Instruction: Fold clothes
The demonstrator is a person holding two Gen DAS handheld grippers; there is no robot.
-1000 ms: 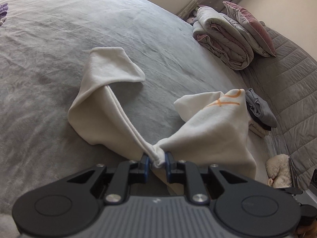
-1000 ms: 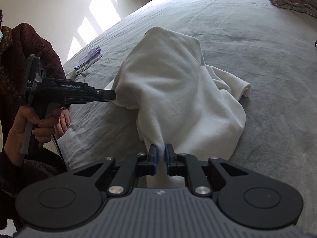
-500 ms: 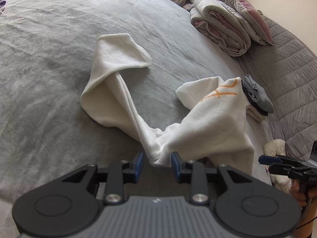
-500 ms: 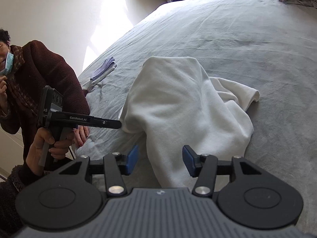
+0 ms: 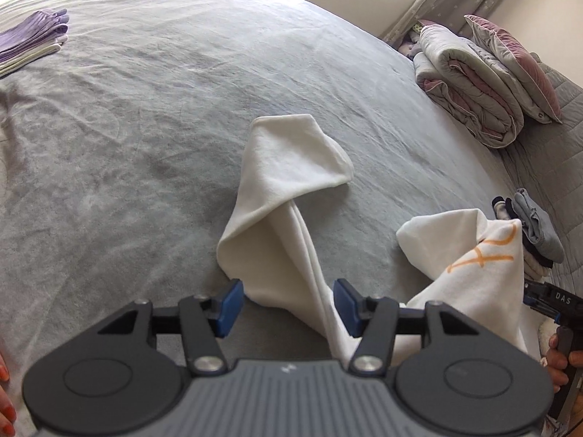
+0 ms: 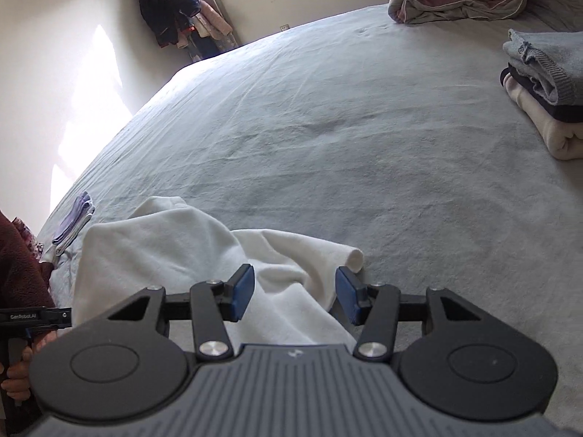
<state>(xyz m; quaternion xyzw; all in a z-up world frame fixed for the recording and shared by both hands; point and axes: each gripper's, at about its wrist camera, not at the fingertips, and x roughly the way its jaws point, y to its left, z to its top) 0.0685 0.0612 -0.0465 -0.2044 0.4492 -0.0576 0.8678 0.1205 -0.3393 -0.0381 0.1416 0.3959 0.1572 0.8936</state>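
A white garment (image 5: 277,200) with an orange print (image 5: 484,251) lies crumpled on the grey bed (image 5: 145,109). In the left wrist view my left gripper (image 5: 286,307) hangs over its near folds; its jaws are opening, cloth lies between them and the blue pads press on nothing. The right wrist view shows the same white garment (image 6: 175,251) under my right gripper (image 6: 295,296), which stands open above the cloth without pinching it. The right gripper's black body (image 5: 550,300) shows at the right edge of the left view, and the left gripper's body (image 6: 32,318) at the left edge of the right view.
A pile of folded clothes (image 6: 546,83) sits at the right, also seen as folded clothes (image 5: 532,229). A rolled quilt (image 5: 470,83) and pillow (image 5: 513,62) lie at the far right. Folded purple and pale cloths (image 5: 32,40) rest at the far left. A person's dark red sleeve (image 6: 18,273) is at the left.
Both grippers were shut on the white garment and have let it go, their jaws now apart. The garment has sunk onto the bed. The right gripper swung away towards the right.
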